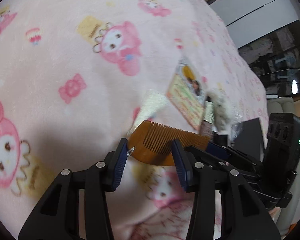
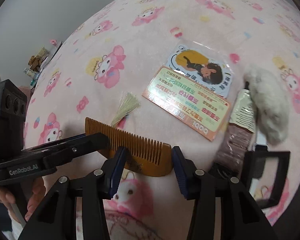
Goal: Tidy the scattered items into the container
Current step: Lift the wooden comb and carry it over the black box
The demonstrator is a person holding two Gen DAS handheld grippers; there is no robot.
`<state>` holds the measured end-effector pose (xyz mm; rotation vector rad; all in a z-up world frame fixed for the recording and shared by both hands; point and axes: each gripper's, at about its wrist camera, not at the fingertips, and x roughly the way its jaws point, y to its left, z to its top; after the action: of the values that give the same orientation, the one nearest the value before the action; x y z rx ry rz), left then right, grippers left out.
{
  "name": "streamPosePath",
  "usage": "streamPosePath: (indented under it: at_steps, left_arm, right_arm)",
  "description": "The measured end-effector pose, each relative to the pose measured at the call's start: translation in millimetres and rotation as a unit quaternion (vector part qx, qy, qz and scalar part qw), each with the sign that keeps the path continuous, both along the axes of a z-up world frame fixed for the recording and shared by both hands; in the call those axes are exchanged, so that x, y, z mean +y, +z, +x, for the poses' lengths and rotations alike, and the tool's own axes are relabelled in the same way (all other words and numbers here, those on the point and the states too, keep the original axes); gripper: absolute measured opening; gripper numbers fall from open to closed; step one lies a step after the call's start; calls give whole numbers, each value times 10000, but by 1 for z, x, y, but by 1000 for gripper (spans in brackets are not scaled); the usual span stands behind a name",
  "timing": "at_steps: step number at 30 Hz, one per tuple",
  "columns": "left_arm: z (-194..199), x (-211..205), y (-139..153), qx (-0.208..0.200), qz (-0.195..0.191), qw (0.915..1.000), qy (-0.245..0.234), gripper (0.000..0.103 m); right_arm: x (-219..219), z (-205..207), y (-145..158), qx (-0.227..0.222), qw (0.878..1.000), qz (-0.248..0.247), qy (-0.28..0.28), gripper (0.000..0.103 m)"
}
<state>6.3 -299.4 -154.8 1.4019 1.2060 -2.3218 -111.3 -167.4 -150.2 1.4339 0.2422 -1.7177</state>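
A wooden comb (image 2: 130, 140) lies across a pink cartoon-print blanket (image 2: 150, 30), and both grippers are at it from opposite ends. In the right wrist view the right gripper (image 2: 148, 156) sits over the comb's rounded end: its two blue-padded fingers (image 2: 117, 166) straddle that end, about half open, one pad on each side. Whether the pads actually press the wood cannot be told — a sliver of gap seems to show at the right pad. The left gripper (image 2: 94, 138) reaches in from the left edge of that view, its fingers laid along the comb's spine near the far end, a hand (image 2: 33, 198) beneath it.

In the left wrist view the same comb (image 1: 162, 142) lies between the left gripper's (image 1: 150, 150) fingers, also about half open, with a small metal ring at the comb's end touching the left pad; contact on the right pad is unclear.

Just beyond the comb lies a pale tassel (image 2: 126, 106). Further beyond and to its right are two overlapping printed cards (image 2: 190, 98). Right of the comb sit a brown tube (image 2: 238, 138) and a fluffy grey-white pom (image 2: 270, 104), touching each other. A black open-framed box (image 2: 270, 176) stands right of the comb, near the right gripper's finger.
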Motion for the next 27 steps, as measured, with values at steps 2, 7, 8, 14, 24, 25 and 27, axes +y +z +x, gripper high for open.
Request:
streamPosePath:
  at_steps: [2,7,8,14,24,25,27]
  left_arm:
    - [5,7,14,126,-49,9999,-44,45]
    - [16,24,46,235,-304,9992,-120,44]
    - [18,29,53,260,-356,9989,-134,44]
    - [30,49,84,322,-545,9978,-176,44]
    - [19,106,130,602,-802,9931,-614,44]
    - [15,113,134,638,-810,9923,-686,45]
    - [5,131,142,709,-830,9903,-858,45]
  right_arm:
    - [10,3,14,67,9999,-75,-58,43]
    - [27,18,46,332,9991,-225,-114,43]
    - [26,22,49,356,9990,-248,-125,43]
    - [66,31,82,402,9976,-523,-231,43]
    - [135,34,121,585,9927,-883,-579,43]
    - [145,33,124,601,9918,-923,-644,43]
    - [166,30,130,653,9899,-986,-784,43]
